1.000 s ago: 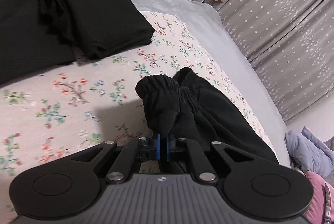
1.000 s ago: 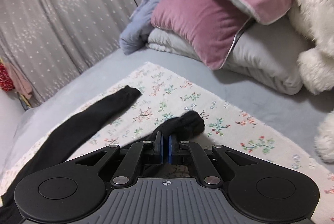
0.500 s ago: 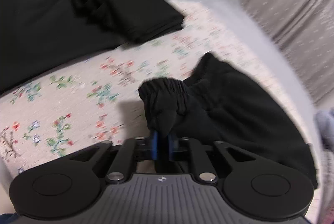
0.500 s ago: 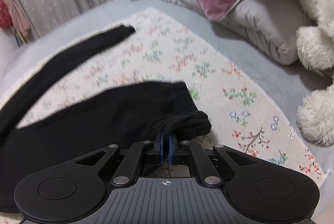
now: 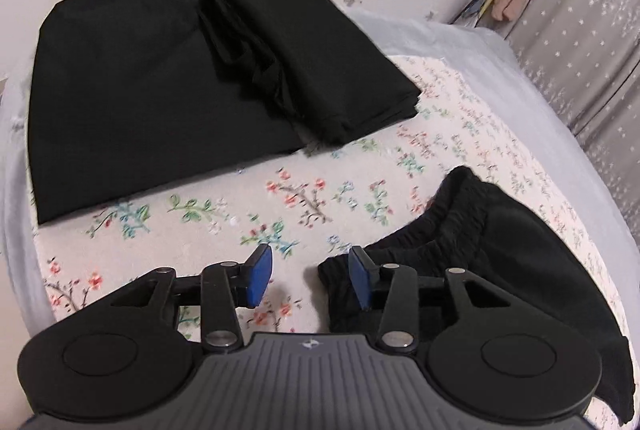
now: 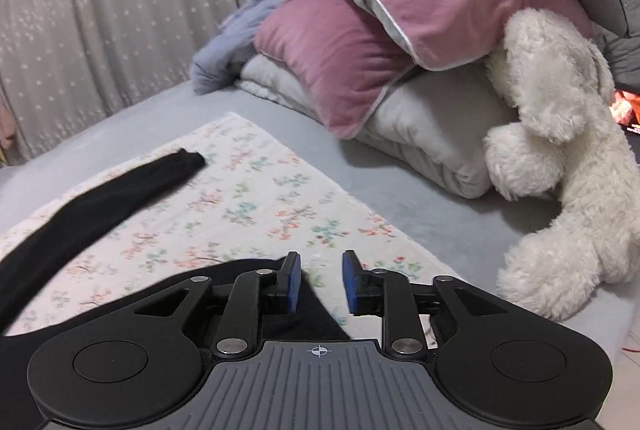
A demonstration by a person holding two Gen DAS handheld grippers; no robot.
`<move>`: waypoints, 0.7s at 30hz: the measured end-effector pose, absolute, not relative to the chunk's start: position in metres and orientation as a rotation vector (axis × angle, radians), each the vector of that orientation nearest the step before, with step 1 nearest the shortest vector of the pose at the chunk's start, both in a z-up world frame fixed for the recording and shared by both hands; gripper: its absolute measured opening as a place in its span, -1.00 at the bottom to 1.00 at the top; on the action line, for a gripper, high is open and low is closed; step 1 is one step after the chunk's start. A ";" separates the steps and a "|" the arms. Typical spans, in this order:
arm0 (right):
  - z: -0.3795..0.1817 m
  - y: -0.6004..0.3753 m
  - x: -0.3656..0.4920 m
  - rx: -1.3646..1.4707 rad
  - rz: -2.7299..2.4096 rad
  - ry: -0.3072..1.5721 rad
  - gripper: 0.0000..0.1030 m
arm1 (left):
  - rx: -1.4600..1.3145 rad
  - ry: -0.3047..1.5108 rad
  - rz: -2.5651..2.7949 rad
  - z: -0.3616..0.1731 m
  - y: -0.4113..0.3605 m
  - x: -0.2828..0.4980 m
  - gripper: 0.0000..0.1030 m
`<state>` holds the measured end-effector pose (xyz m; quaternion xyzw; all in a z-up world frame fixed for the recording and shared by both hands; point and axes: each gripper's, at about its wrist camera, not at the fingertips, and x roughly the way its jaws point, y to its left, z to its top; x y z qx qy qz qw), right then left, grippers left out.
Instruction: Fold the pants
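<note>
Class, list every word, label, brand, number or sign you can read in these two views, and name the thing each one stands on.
No readable words or numbers in either view.
Left tool body: a small pale emblem, no letters.
Right tool body: a small crosshair mark, no letters.
Red glowing object behind the white plush toy: pale marks, too blurred and cut off to read.
Papers by the curtain: too small to read.
</note>
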<state>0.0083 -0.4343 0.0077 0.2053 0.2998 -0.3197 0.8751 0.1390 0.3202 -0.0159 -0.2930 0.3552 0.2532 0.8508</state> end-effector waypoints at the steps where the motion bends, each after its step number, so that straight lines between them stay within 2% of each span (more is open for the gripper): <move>1: 0.000 -0.439 0.013 0.465 -0.644 0.676 -0.19 | -0.617 0.746 0.509 -0.016 0.318 0.142 0.15; 2: -0.007 -0.442 0.017 0.494 -0.625 0.716 -0.10 | -0.618 0.750 0.487 -0.017 0.315 0.145 0.16; 5: -0.024 -0.445 0.028 0.585 -0.578 0.803 -0.07 | -0.606 0.770 0.422 -0.021 0.299 0.158 0.16; 7: -0.031 -0.439 0.038 0.551 -0.566 0.844 -0.07 | -0.583 0.777 0.370 -0.023 0.288 0.168 0.21; 9: -0.031 -0.428 0.049 0.416 -0.589 0.881 -0.44 | -0.548 0.784 0.343 -0.023 0.277 0.176 0.26; 10: -0.032 -0.423 0.054 0.331 -0.621 0.901 -0.95 | -0.535 0.783 0.337 -0.022 0.274 0.178 0.26; 11: -0.031 -0.420 0.056 0.277 -0.643 0.899 -0.98 | -0.525 0.784 0.328 -0.022 0.270 0.182 0.27; 15: -0.013 -0.423 0.050 0.147 -0.828 0.793 -0.96 | -0.517 0.798 0.330 -0.024 0.269 0.199 0.30; 17: -0.009 -0.429 0.047 0.190 -0.809 0.751 -0.78 | -0.507 0.806 0.325 -0.024 0.268 0.209 0.34; 21: -0.009 -0.431 0.058 0.272 -0.718 0.743 -0.76 | -0.472 0.832 0.299 -0.019 0.264 0.236 0.45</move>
